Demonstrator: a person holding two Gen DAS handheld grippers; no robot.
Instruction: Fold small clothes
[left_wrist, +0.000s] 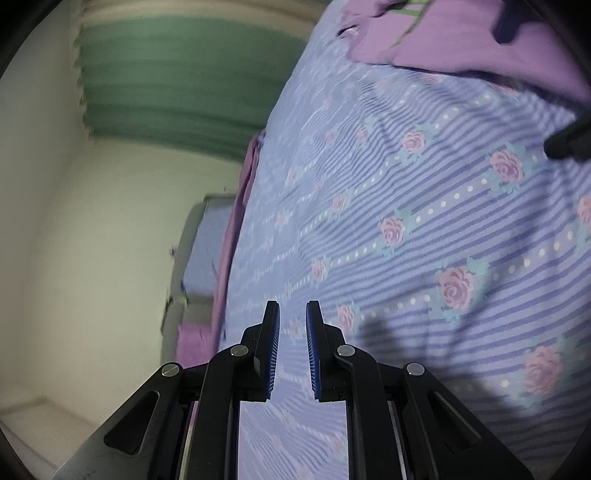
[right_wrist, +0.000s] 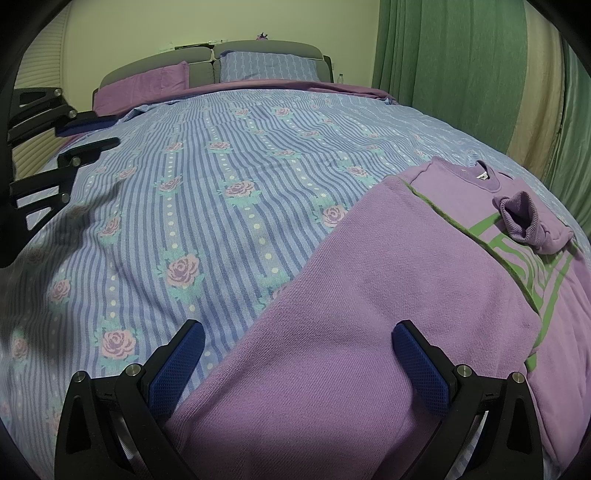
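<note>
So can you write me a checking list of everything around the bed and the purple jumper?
Surface: bedspread, blue stripes with roses, lightly wrinkled.
Job's things: purple sweater lying on the bedspread, one side folded over, a cuff resting on its green print.
Clutter: nothing seen.
Grippers: left gripper shut, nothing between its fingers, over bare bedspread; right gripper open above the sweater.
Cables: nothing seen.
Surroundings: two pillows against the headboard, green curtain, pale wall.

left claw (left_wrist: 292, 310) closed, right claw (right_wrist: 297, 330) spread
</note>
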